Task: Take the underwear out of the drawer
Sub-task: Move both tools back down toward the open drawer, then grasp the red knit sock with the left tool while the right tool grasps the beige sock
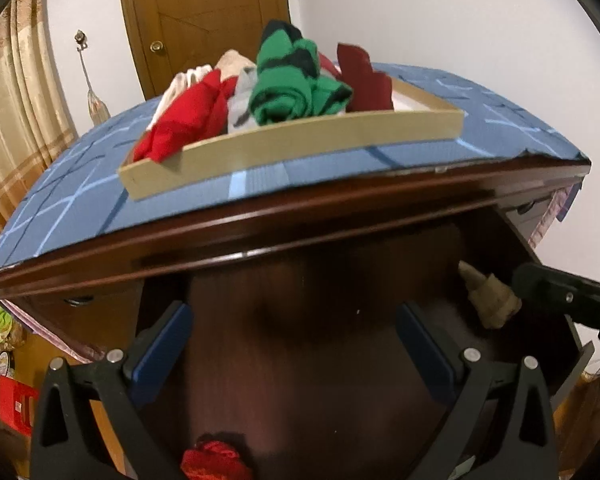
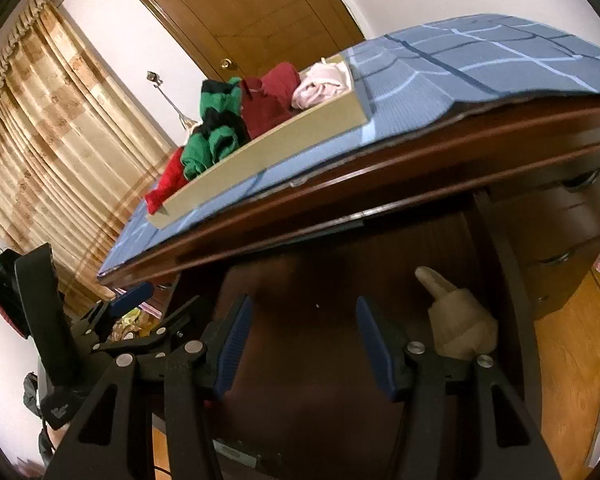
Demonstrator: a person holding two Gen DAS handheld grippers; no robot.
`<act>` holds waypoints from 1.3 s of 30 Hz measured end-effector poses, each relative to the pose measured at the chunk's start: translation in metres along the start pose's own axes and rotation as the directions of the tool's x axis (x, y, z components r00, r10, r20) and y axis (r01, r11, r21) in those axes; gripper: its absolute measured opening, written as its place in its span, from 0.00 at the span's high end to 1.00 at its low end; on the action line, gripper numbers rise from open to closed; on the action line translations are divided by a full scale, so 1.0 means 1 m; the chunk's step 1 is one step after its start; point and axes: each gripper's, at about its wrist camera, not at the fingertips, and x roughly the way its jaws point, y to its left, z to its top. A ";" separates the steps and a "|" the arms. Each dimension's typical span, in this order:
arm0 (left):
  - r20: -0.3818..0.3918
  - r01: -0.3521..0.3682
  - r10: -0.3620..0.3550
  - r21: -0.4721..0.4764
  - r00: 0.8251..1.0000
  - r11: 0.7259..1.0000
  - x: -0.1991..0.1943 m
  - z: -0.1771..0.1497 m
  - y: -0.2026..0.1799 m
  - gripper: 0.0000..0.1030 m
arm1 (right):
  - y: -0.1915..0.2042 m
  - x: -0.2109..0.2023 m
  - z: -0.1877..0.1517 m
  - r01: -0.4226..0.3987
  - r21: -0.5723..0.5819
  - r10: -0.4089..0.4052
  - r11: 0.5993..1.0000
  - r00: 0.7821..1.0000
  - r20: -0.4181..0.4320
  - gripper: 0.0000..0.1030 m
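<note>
The dark wooden drawer [image 1: 320, 340] stands pulled out below the dresser top. A beige rolled underwear [image 1: 492, 300] [image 2: 456, 328] lies at its right side. At the near edge, under my left gripper, lies a red rolled piece [image 1: 216, 460]. My left gripper [image 1: 292, 312] hangs open over the drawer's middle, with nothing between its blue pads [image 1: 168, 344]. My right gripper [image 2: 303, 302] is open too, just left of the beige roll and apart from it. Its black body [image 1: 560, 296] also shows beside that roll in the left wrist view.
A wooden tray [image 1: 300, 140] [image 2: 284, 136] with several rolled garments in red, green and maroon sits on a blue checked cloth [image 1: 60, 208] [image 2: 480, 64] on the dresser top. A wooden door [image 1: 204, 20] and beige curtains [image 2: 60, 120] stand behind.
</note>
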 end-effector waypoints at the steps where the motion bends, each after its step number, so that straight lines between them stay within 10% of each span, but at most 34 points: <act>1: -0.003 0.001 -0.001 0.004 1.000 1.000 0.000 -0.001 -0.001 0.00 | 0.000 0.000 -0.002 0.010 -0.005 -0.010 1.000 1.000 -0.003 0.45; 27: -0.173 0.092 -0.097 -0.036 0.980 0.995 0.000 -0.054 0.064 0.00 | -0.029 0.005 -0.028 0.174 -0.070 -0.180 0.982 0.979 -0.095 0.45; 39: -0.212 0.082 -0.086 -0.025 0.974 0.996 -0.010 -0.036 0.099 0.00 | -0.030 0.069 0.012 0.245 -0.293 -0.325 0.924 0.907 -0.268 0.45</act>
